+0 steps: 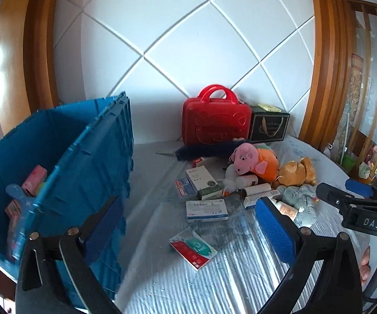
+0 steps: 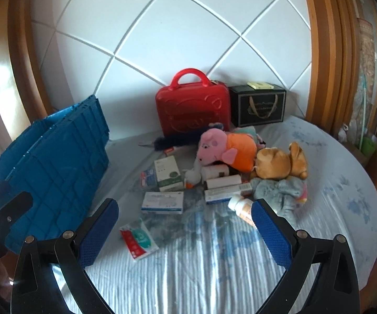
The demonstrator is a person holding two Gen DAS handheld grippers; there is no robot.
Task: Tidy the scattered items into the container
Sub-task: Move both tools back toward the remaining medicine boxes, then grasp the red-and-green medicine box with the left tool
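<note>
You are holding both grippers, left (image 1: 188, 225) and right (image 2: 184, 231), wide apart and empty above the near edge of the bed (image 2: 214, 274). You seem to be choosing the next item: the tissue pack (image 2: 138, 238) lies closest, apart from the pile in the middle. The blue crate (image 1: 65, 162) is waiting at the left edge, a few items already inside, so the next move calls for lowering onto the flat pack and pinching it.
</note>
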